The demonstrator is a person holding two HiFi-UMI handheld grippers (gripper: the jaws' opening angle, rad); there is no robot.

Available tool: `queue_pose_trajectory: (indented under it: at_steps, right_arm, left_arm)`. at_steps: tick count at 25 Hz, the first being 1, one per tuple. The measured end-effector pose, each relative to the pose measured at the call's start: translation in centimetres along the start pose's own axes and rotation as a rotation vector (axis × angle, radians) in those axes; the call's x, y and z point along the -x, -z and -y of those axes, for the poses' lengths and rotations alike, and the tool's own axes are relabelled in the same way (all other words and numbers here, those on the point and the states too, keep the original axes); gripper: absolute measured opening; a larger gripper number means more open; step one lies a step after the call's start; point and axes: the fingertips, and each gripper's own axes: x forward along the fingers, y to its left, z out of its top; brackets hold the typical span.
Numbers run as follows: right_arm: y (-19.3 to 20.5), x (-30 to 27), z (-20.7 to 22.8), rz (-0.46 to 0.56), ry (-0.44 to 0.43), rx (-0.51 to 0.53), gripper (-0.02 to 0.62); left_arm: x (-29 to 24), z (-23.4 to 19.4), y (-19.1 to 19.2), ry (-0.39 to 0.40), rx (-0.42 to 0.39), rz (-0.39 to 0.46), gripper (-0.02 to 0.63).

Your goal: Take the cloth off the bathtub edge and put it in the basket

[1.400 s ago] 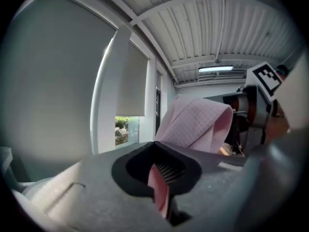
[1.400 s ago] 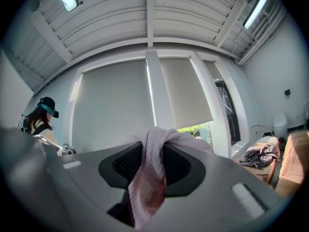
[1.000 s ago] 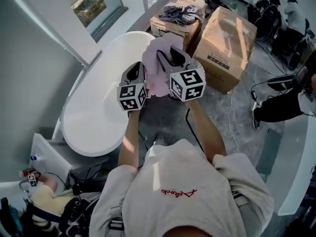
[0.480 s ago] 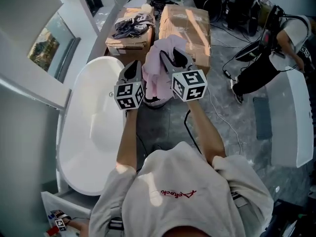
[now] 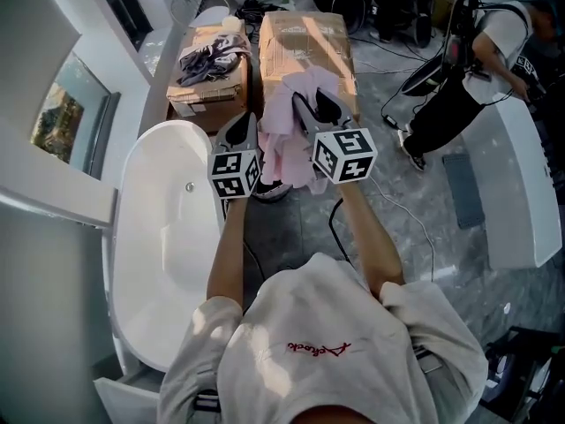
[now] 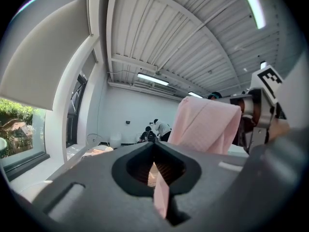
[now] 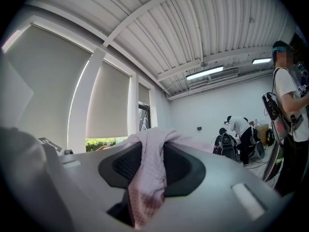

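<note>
The left gripper [image 6: 155,149] is clamped shut on a thin edge of the pink cloth [image 5: 284,120], and a strip of it hangs between the jaws. The right gripper [image 7: 150,146] is closed narrow on a thicker bunch of the same cloth, which drapes over its jaws. In the head view both are held out level, side by side at the frame's centre. The cloth hangs between and beyond them, clear of the bathtub [image 5: 163,237] at the left (so the lifting-off looks done).

The step in hand is, I judge, the carry to the basket. The next move calls for bringing both grippers over its mouth before letting go. I cannot pick the basket out for certain, though a dark round thing [image 5: 269,189] on the floor just under the cloth's hem may be it.

Two cardboard boxes [image 5: 305,47] sit at upper centre, one topped with dark clothes [image 5: 207,58]. The floor [image 5: 441,237] is grey and mottled, with cables [image 5: 410,210] across it. People [image 5: 477,69] stand at the upper right, and a window [image 5: 62,122] is at the left.
</note>
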Motion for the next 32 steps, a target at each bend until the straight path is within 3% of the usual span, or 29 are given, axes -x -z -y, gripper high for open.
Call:
queue_pose_trajectory:
  at_steps: [7, 17, 32]
  right_arm:
    - [0.8, -1.6, 0.7, -0.011, 0.012, -0.005, 0.141]
    - [1.8, -6.4, 2.9, -0.016, -0.038, -0.022, 0.143]
    - [0.9, -14.8, 5.2, -0.008, -0.211, -0.018, 0.144]
  left_arm:
    - [-1.5, -1.0, 1.3, 0.015, 0.008, -0.029, 0.0]
    - [-5.2, -4.0, 2.5, -0.037, 0.005, -0.059, 0.0]
    - [-12.7, -8.7, 0.9, -0.188, 0.0, -0.058, 0.0]
